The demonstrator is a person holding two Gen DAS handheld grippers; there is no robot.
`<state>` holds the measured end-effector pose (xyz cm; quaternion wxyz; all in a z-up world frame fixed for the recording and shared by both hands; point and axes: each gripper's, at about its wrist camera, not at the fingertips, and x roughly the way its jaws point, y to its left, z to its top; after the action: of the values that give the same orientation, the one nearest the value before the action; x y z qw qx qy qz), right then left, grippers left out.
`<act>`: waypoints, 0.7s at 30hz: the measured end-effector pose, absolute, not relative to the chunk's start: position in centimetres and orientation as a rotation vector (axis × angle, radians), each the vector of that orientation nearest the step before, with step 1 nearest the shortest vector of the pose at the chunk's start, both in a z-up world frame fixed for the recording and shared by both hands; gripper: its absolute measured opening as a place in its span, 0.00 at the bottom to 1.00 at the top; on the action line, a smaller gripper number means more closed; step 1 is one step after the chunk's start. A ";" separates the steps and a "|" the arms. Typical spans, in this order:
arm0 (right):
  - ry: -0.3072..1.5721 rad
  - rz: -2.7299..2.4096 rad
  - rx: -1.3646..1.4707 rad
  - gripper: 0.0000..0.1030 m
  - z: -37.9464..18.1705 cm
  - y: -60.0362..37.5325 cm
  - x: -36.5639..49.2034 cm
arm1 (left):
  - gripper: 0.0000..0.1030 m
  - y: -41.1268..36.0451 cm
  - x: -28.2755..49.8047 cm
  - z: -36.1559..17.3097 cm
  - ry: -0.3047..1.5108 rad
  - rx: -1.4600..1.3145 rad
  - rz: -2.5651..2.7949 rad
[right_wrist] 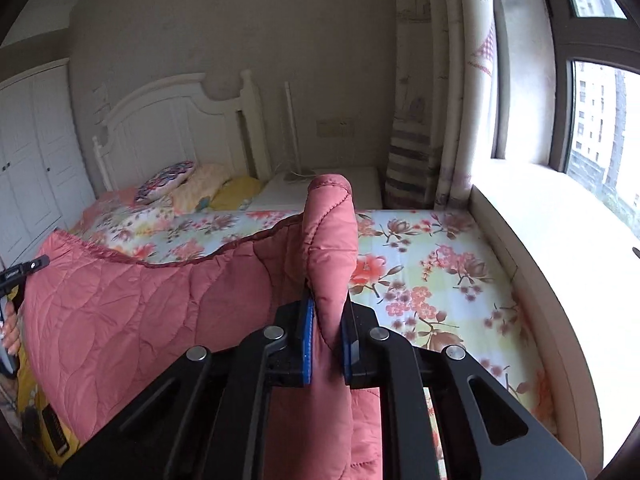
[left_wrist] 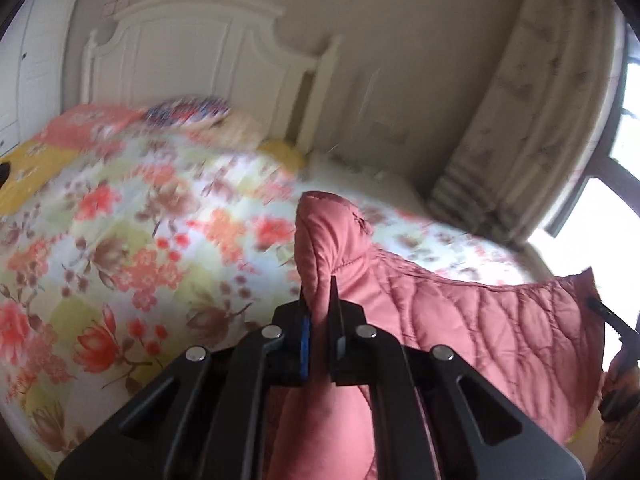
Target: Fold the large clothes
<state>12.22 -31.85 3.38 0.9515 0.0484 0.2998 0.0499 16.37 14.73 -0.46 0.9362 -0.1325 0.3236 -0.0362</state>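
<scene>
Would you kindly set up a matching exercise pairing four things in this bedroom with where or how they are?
Things:
1. quilted pink garment
2. floral bedspread
3. patterned pillow
4. curtain

Descriptions:
A. near the white headboard
B. hanging beside the window
C. clamped in both grippers
D. spread over the bed

Pairs: 1-C, 2-D, 3-A, 4-B

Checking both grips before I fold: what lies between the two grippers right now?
The pink quilted garment spans between them, its trimmed edge sagging above the floral bedspread. The right gripper and left gripper each pinch a corner. The right wrist view shows it best.
</scene>
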 end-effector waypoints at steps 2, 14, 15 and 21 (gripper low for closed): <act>0.695 0.057 0.127 0.13 0.5 -31.6 15.3 | 0.07 15.1 18.6 -3.8 0.749 -0.287 -0.027; 0.800 -0.001 0.333 0.93 -4.4 -34.9 16.7 | 0.81 15.9 16.9 -4.0 0.676 -0.223 0.198; 0.762 0.007 0.342 0.93 -3.4 -35.0 15.9 | 0.83 15.6 16.3 -3.1 0.639 -0.209 0.216; 0.626 0.140 0.239 0.93 2.6 -30.4 12.4 | 0.98 6.8 13.3 2.6 0.507 0.037 0.086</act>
<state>12.39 -30.43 2.57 0.9420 0.1171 0.3071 0.0685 13.31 6.77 2.61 0.9669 0.0183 0.2509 0.0426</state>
